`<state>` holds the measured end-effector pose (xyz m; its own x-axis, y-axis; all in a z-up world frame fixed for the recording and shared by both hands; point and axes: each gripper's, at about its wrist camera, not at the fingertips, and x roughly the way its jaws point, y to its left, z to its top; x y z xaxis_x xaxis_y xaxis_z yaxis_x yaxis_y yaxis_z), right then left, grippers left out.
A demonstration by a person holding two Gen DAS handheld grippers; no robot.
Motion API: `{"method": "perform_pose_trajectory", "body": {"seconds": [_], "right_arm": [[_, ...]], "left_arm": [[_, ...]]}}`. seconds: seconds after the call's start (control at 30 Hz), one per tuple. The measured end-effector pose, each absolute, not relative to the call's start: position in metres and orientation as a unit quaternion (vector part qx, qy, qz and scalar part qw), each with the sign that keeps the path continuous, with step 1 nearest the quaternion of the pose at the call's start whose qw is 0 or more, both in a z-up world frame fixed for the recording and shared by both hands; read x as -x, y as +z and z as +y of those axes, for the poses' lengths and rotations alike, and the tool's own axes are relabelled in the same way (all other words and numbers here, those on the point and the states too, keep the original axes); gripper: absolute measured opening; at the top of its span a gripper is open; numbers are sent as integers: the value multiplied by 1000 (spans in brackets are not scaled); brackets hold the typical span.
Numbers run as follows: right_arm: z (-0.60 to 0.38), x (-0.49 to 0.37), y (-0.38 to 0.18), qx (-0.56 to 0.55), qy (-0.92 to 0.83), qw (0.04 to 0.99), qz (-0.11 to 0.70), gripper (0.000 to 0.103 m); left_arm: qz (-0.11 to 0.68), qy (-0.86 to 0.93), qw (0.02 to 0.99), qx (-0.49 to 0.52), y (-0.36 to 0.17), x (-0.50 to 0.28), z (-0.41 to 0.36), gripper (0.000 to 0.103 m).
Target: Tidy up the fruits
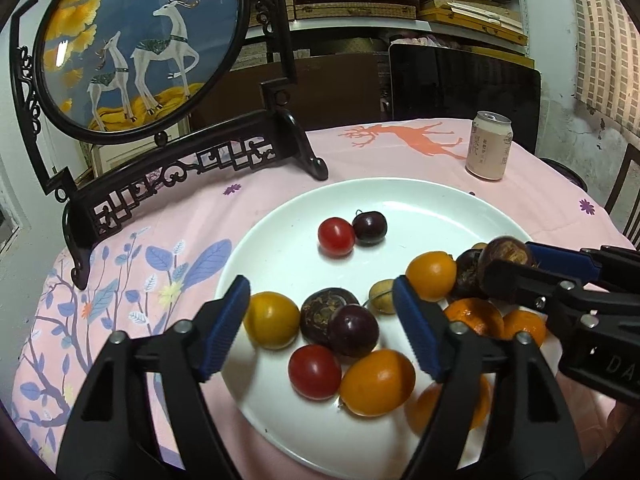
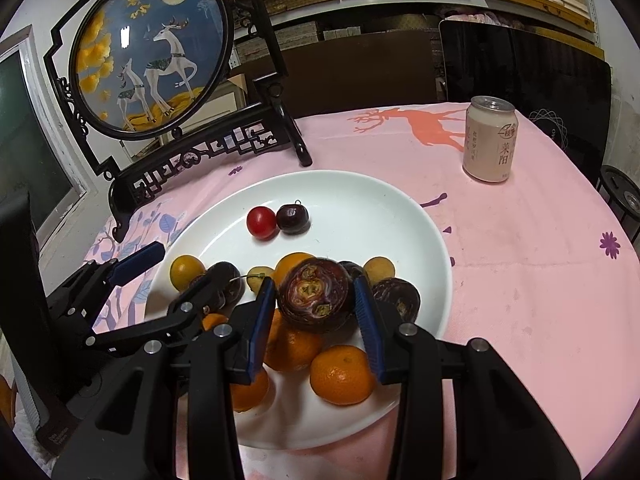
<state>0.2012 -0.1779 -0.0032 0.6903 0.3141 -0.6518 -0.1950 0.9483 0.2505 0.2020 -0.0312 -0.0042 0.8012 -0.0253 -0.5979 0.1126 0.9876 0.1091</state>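
Both grippers are black plastic. The left gripper (image 1: 320, 332) has two broad arms with long triangular cut-outs, each tipped by a blue ribbed pad (image 1: 224, 330). Round silver screw heads (image 1: 182, 326) sit at the joints. The right gripper (image 2: 316, 312) has the same build: black arms, blue ribbed pads (image 2: 370, 320), silver screws (image 2: 408, 329). Its side carries raised letters, partly legible in the left view.

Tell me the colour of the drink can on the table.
Pale pink drink can with dark lettering, clearest in the right wrist view.
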Motion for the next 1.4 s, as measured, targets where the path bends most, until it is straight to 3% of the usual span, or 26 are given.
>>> {"method": "perform_pose_trajectory", "body": {"seconds": [0.07, 0.2, 0.33, 0.67, 0.8, 1.13, 1.4], "right_arm": [[-178, -197, 1, -78, 138, 918, 364, 42], [-178, -187, 8, -69, 132, 924, 353, 51], [-181, -175, 14, -59, 126, 930, 339, 51], [-188, -144, 22, -82, 129, 932, 327, 51], [-191, -122, 24, -89, 128, 936, 316, 62], [-208, -68, 19, -91, 121, 943, 298, 64], [-217, -67, 3, -90, 103, 932, 335, 64]], "left_arm": [[312, -35, 947, -70, -3, -199, -31, 88], [304, -30, 949, -78, 1, -190, -32, 93], [298, -31, 951, -74, 7, -179, -31, 98], [279, -26, 958, -60, 25, -138, -24, 101], [272, -27, 961, -51, 32, -117, -22, 101], [266, -24, 961, -66, 33, -73, -28, 101], [287, -34, 956, -57, 28, -72, -26, 101]]}}
